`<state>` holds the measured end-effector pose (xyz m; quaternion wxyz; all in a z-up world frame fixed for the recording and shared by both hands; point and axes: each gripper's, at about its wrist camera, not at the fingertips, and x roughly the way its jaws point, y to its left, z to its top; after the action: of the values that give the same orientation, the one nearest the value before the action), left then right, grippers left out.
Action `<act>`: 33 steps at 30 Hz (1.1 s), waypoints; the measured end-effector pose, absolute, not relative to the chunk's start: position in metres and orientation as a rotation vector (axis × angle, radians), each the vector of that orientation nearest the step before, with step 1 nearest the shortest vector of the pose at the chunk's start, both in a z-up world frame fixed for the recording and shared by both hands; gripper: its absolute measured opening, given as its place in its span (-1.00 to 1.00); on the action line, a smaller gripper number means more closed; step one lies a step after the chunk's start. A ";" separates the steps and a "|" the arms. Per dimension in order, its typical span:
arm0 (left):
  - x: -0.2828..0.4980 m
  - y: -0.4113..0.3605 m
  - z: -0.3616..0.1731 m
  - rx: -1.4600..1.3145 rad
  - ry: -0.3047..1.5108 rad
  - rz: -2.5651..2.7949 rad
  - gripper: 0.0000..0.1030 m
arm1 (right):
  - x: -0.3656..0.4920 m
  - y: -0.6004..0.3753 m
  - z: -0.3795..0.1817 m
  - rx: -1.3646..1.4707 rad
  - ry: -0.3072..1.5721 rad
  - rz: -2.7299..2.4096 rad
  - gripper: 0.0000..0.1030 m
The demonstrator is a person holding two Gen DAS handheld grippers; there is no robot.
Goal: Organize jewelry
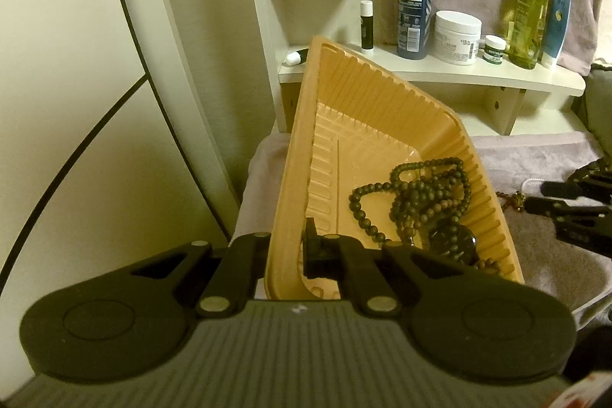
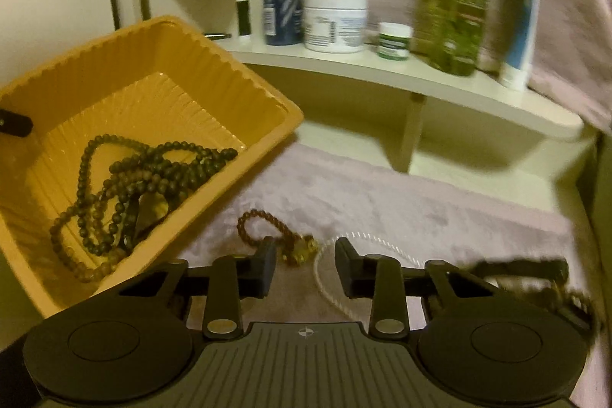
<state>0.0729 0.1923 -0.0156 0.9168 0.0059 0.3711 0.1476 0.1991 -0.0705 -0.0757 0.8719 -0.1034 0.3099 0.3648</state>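
Tray held tilted while the free tool lines up on the loose bracelet

The left tool (image 1: 285, 247) is pinched on the near wall of the orange tray (image 1: 382, 94), which already holds dark bead strands (image 2: 126, 178). The right tool (image 2: 305, 268) stands spread, nothing between its pads, just short of the brown bead bracelet (image 2: 264, 224) on the fuzzy pink cover (image 2: 420, 201), right of the tray. Best to pinch the beads only, clear of the white cord (image 2: 325, 278) beside them.

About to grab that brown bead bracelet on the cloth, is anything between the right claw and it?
Nothing visible. The brown bead bracelet lies on bare cloth just ahead of the open right claw; the white cord lies beside it.
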 end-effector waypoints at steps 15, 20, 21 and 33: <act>0.073 0.192 -0.016 0.009 0.766 0.304 -0.92 | 0.203 -0.053 -0.085 -0.364 0.635 0.809 -0.80; 0.073 0.193 -0.016 0.006 0.766 0.304 -0.92 | 0.198 -0.059 -0.075 -0.359 0.608 0.785 -0.88; 0.073 0.193 -0.016 0.007 0.766 0.304 -0.92 | 0.198 -0.062 -0.073 -0.350 0.605 0.783 -0.88; 0.073 0.192 -0.015 0.009 0.765 0.304 -0.92 | 0.177 -0.077 -0.008 -0.307 0.460 0.783 -0.88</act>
<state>0.0733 0.1923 -0.0149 0.9164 0.0043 0.3718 0.1479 0.1775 -0.0768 -0.0079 0.8872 -0.1477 0.2215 0.3769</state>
